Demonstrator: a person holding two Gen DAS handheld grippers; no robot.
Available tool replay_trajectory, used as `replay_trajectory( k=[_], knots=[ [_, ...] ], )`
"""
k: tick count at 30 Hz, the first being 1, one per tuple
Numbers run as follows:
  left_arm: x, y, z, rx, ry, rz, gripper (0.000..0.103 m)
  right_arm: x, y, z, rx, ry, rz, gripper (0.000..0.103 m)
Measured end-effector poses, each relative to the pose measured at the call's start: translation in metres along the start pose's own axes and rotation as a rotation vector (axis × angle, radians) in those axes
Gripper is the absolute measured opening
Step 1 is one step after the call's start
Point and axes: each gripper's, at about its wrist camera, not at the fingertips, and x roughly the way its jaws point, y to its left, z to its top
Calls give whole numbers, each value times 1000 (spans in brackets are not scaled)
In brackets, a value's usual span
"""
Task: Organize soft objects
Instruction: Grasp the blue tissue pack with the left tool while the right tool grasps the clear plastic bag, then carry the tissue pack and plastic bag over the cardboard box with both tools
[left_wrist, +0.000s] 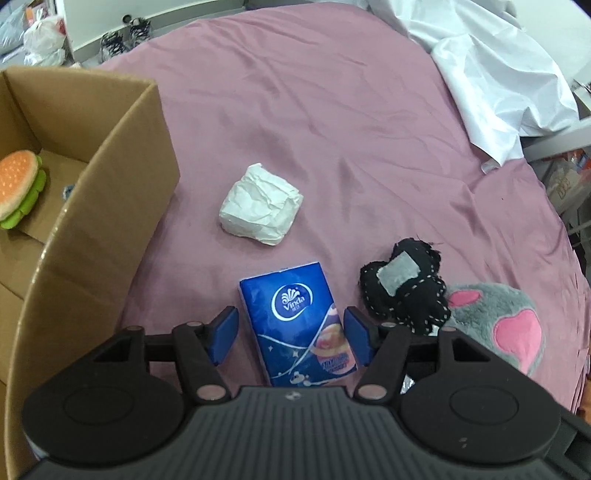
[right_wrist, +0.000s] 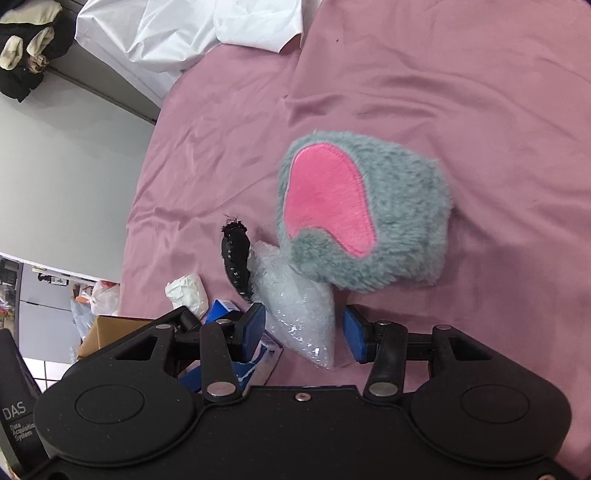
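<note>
While one tissue pack (left_wrist: 295, 325) sits between the open left gripper (left_wrist: 291, 334), the open right gripper (right_wrist: 303, 330) straddles one clear bag (right_wrist: 299, 314).

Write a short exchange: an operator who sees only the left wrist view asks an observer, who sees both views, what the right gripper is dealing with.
Operator: My view shows mostly a blue tissue pack. What is the right gripper over?
Observer: The right gripper straddles a clear plastic bag lying on the pink sheet.
Operator: Is the bag gripped yet?
Observer: No. A gap shows between the bag and one pad.
</note>
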Motion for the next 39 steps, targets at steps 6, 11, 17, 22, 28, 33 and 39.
replay_trajectory(
  k=[6,11,17,22,28,33,39],
  knots=[
    [1,2,2,-14,-4,2,54,5,5,0,-15,-25,26,36],
    [-12,-3,2,9,-33,-11,52,-6,7,-1,-17,-57,27,26],
    [-31,-1,0,17,-71,5,52,-20,21,-7,-69,-69,46,25],
    [-54,3,-2,27,-101,0,52,-37,27,-10,-101,-93,70,26],
    [-85,8,-6,34,-137,-16,52,-58,33,-11,-123,-134,91,26],
    [-109,11,-7,41,-172,-28,52,-79,41,-15,-157,-163,152,26],
    [-140,20,-6,49,-212,-43,52,-98,50,-19,-203,-195,174,26]
  ],
)
